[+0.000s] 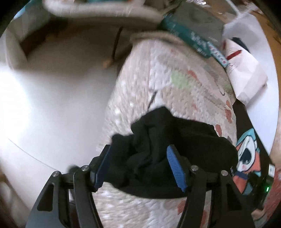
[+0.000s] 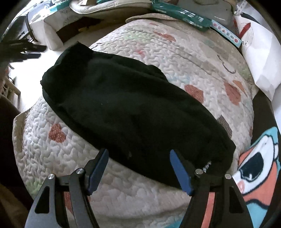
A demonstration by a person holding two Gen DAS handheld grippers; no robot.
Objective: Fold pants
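Note:
The black pants (image 2: 133, 112) lie folded in a long band across the white quilted mat (image 2: 52, 157). My right gripper (image 2: 138, 154) is open, its blue pads just above the pants' near edge, holding nothing. In the left wrist view the pants (image 1: 175, 140) show as a bunched black heap on the mat (image 1: 158, 79). My left gripper (image 1: 138, 150) is open with the bunched cloth between its blue fingers (image 1: 173, 161). Whether the pads touch the cloth I cannot tell. The left view is blurred.
A cartoon-print blanket (image 2: 260, 166) lies at the right of the mat. Teal boxes (image 2: 184, 12) and a white bag (image 2: 260, 52) sit at the far end. White floor (image 1: 52, 105) is left of the mat, with a beige cushion (image 1: 98, 8) beyond.

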